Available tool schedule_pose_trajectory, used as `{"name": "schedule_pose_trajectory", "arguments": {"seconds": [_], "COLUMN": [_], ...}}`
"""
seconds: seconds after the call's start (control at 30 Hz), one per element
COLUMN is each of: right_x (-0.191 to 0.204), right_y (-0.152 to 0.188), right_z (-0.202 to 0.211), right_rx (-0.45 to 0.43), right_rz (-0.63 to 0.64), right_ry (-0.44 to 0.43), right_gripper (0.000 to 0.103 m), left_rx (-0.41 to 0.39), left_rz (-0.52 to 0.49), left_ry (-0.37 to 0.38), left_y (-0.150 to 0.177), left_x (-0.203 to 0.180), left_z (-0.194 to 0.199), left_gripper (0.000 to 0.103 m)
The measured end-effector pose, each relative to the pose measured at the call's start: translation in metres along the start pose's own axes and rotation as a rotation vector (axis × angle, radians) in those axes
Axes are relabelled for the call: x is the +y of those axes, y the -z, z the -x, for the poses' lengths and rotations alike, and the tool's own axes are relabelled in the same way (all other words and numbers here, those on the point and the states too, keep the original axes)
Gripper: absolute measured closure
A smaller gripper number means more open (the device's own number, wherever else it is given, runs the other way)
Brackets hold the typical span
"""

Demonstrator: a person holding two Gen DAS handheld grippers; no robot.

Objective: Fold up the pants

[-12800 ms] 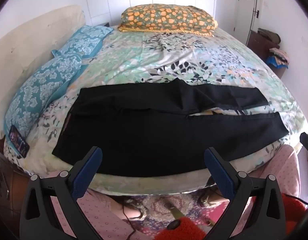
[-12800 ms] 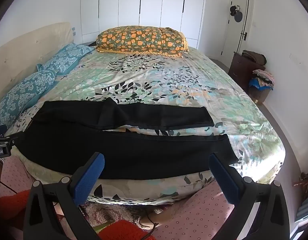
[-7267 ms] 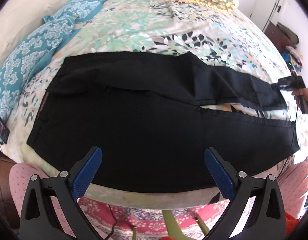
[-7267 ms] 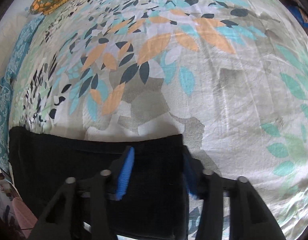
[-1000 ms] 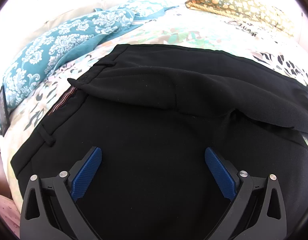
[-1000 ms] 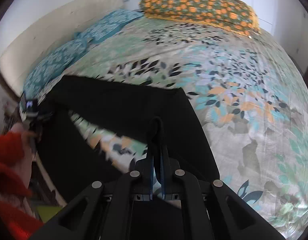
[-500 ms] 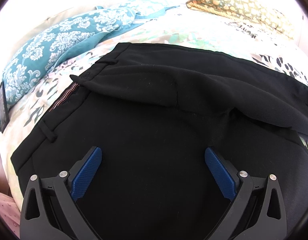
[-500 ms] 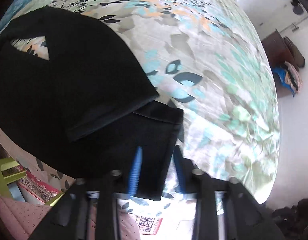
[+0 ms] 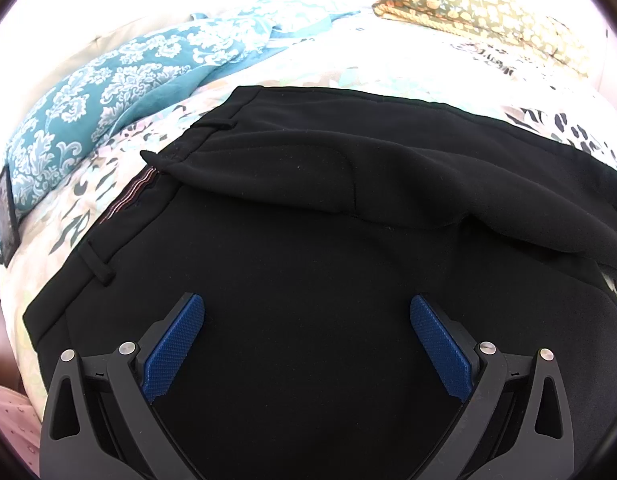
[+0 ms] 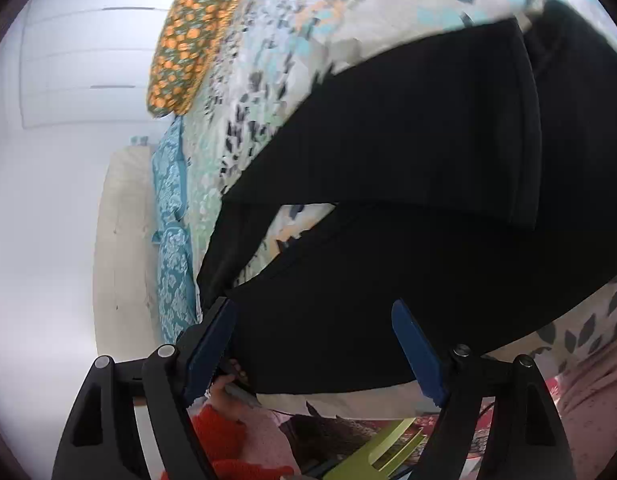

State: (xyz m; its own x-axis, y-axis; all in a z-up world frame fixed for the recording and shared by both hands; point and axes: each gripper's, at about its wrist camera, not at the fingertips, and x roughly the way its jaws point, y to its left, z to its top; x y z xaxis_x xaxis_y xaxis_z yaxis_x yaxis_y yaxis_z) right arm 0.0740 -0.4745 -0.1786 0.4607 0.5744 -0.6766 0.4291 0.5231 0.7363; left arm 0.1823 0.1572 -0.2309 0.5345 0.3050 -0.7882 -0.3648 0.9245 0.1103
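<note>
Floral bedding (image 9: 120, 184) stretches ahead of your left hand-held gripper (image 9: 307, 338), whose blue pads stand wide apart, holding nothing, just above the black pants (image 9: 308, 264). Their waistband (image 9: 96, 256) lies ahead to the left; the legs run off rightward, so the long axis crosses your pads.

Rolled sideways, your right hand-held gripper (image 10: 313, 342) is also spread wide and empty. Straight ahead, one pant leg (image 10: 408, 132) overlaps the other, with bedding visible between. Judging by this, your right is nearer the cuffs.
</note>
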Motion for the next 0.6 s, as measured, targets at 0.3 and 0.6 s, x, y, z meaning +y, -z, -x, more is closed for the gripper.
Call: {"name": "schedule_pose_trajectory", "arguments": {"seconds": [0.3, 0.6], "right_x": [-0.044, -0.059], "right_y": [-0.017, -0.015], "right_z": [0.027, 0.035], "right_rx": [-0.389, -0.477], "right_rz": [-0.207, -0.282], "right_ry": [0.062, 0.072], "right_gripper": [0.059, 0.08], "left_rx": [-0.004, -0.004], "left_rz": [0.01, 0.01], "left_ry": [0.013, 0.014], "left_y": [0.001, 0.001], "left_x": [0.001, 0.002], "left_z": [-0.001, -0.001], "left_gripper": [0.0, 0.0]}}
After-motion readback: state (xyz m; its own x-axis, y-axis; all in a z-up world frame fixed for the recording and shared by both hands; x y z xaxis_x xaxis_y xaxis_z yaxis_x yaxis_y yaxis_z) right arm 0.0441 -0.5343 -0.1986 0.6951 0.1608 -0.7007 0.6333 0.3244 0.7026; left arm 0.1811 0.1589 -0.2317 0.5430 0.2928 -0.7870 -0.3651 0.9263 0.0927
